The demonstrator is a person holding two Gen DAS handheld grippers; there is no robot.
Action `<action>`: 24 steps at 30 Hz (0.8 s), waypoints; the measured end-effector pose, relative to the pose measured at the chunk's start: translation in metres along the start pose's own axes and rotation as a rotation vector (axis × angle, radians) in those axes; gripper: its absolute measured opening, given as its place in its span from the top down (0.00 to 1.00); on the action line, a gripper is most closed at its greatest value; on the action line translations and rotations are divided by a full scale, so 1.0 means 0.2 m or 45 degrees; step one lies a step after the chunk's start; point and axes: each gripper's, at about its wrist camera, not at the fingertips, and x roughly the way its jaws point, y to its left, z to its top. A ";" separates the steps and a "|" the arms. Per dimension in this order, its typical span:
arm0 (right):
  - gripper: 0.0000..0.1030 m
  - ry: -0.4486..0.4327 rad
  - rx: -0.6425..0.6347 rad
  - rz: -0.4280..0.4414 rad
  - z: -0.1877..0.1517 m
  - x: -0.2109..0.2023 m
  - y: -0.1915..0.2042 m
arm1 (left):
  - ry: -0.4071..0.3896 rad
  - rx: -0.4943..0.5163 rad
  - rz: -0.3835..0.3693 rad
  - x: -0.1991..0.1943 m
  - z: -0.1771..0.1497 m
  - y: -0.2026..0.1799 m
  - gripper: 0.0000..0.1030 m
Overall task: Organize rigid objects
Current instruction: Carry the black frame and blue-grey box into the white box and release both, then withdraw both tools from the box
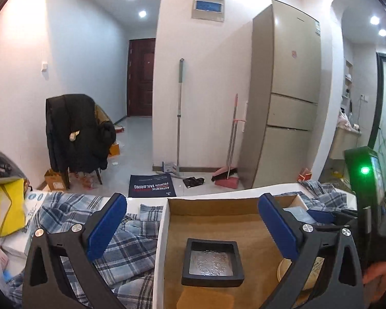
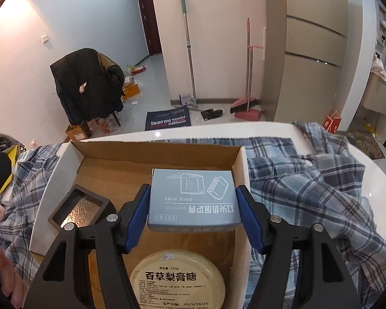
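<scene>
An open cardboard box point(image 2: 110, 170) lies on a plaid cloth on a white table. In the right wrist view my right gripper point(image 2: 193, 206) is shut on a light blue carton point(image 2: 191, 200) held over the box's right side. A round cream tin point(image 2: 177, 280) lies in the box below it, and a black square tray point(image 2: 81, 209) lies at the left. In the left wrist view my left gripper point(image 1: 193, 219) is open and empty above the black tray point(image 1: 212, 261) in the box point(image 1: 218, 208). The right gripper point(image 1: 319, 216) shows at the right edge.
The plaid cloth point(image 2: 308, 193) covers the table around the box. A yellow package point(image 1: 5, 206) lies at the table's left end. Beyond the table edge are a chair with a black coat point(image 1: 77, 134), a mop, a dustpan and a fridge point(image 1: 285, 97).
</scene>
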 end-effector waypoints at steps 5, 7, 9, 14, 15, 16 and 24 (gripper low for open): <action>0.37 0.016 -0.049 -0.023 -0.01 0.03 0.03 | -0.004 -0.003 -0.011 -0.01 0.01 0.00 0.00; 0.37 0.018 -0.069 -0.015 -0.02 0.03 0.04 | 0.002 -0.009 -0.011 -0.01 0.02 0.01 0.00; 0.35 0.014 -0.072 -0.029 -0.02 0.03 0.05 | 0.018 -0.018 0.013 -0.02 0.02 0.01 0.00; 0.31 -0.054 -0.099 -0.079 0.01 -0.08 0.08 | -0.038 -0.052 0.001 -0.16 0.13 -0.01 0.00; 0.31 -0.069 -0.086 -0.069 0.03 -0.12 0.07 | -0.070 -0.046 0.004 -0.22 0.16 -0.02 0.00; 0.31 -0.093 -0.064 -0.050 0.05 -0.17 0.07 | -0.103 -0.038 0.002 -0.27 0.18 -0.03 0.00; 0.30 -0.363 -0.034 0.020 0.06 -0.71 0.06 | -0.226 -0.002 -0.090 -0.66 0.35 -0.11 0.00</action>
